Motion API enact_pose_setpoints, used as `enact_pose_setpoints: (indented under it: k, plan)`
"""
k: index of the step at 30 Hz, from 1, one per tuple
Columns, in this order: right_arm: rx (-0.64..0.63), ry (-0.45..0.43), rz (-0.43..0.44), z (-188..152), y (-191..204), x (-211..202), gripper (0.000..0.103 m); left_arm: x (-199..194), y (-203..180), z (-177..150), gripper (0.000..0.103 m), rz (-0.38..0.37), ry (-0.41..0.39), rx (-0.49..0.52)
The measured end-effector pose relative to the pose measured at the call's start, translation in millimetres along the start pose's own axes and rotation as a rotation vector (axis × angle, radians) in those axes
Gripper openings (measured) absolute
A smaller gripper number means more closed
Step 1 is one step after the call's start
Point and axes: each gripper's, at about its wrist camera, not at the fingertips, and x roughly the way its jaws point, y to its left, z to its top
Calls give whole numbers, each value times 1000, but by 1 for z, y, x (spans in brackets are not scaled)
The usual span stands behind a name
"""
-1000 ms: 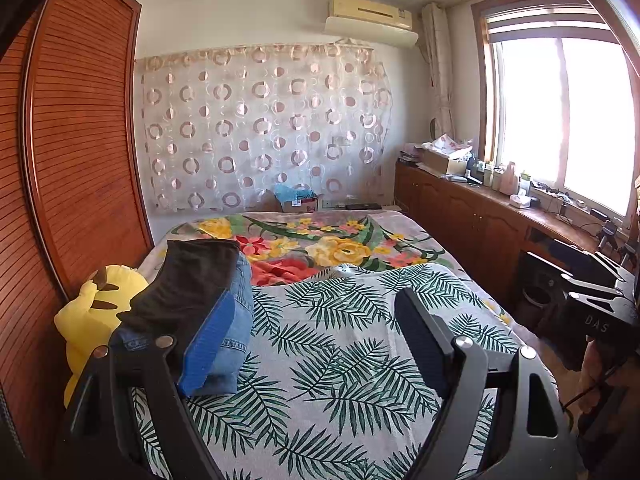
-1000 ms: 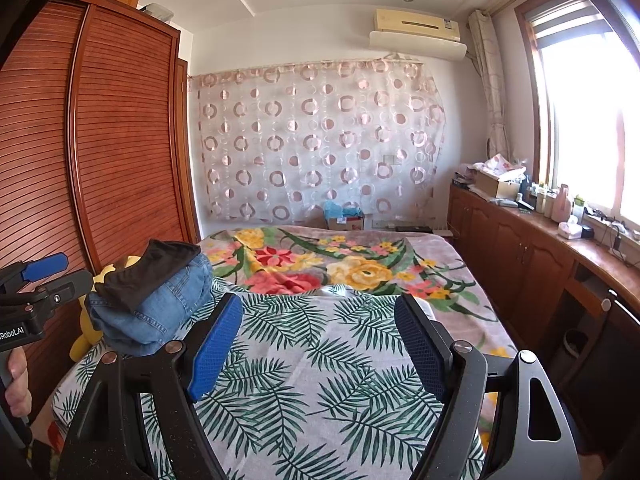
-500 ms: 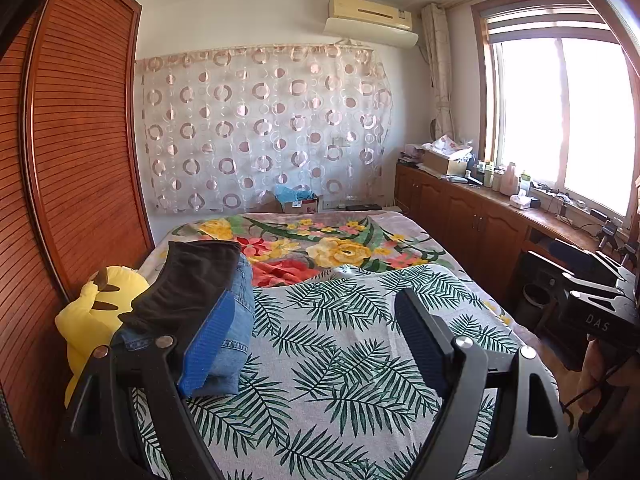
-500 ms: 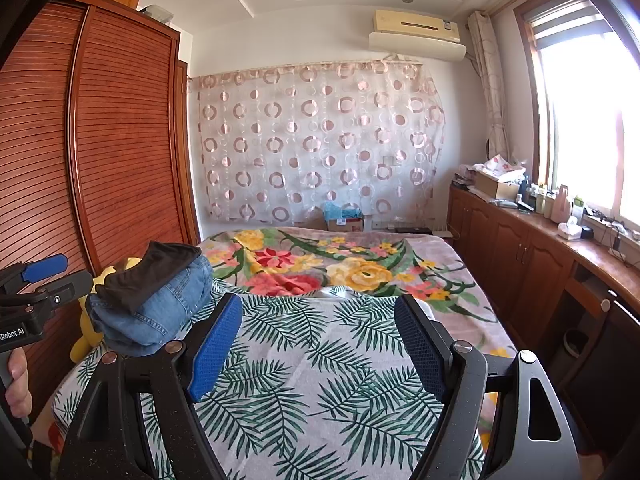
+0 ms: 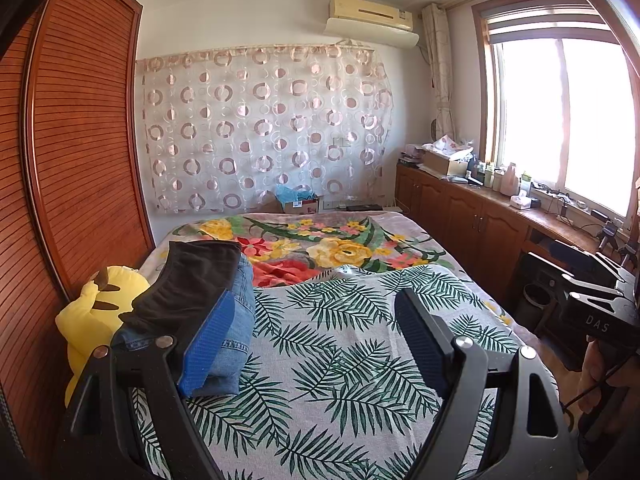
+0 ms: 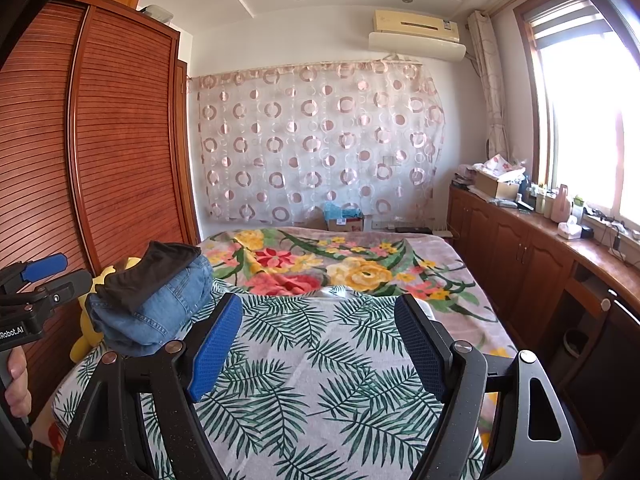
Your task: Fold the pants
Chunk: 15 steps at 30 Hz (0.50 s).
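A stack of folded pants lies at the left side of the bed: blue jeans (image 5: pixel 240 320) underneath and a dark folded pair (image 5: pixel 192 284) on top. The stack also shows in the right wrist view, jeans (image 6: pixel 160 308) under the dark pair (image 6: pixel 152 268). My left gripper (image 5: pixel 316 344) is open and empty, held above the palm-leaf sheet (image 5: pixel 332 360), with its left finger in front of the stack. My right gripper (image 6: pixel 320 344) is open and empty, above the same sheet (image 6: pixel 320 368), to the right of the stack.
A yellow plush toy (image 5: pixel 96 308) sits between the stack and the wooden wardrobe (image 5: pixel 72 160) on the left. A floral blanket (image 5: pixel 320 248) covers the far half of the bed. A wooden counter (image 5: pixel 500 216) with clutter runs under the window on the right.
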Motion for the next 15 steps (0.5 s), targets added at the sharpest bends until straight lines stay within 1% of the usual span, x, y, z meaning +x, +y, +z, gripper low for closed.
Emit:
enact_pose_setpoints:
  k: [15]
  plan:
    - [0,2,-4,-1,0,1,80,-1,0,1,83,-1,1,-1]
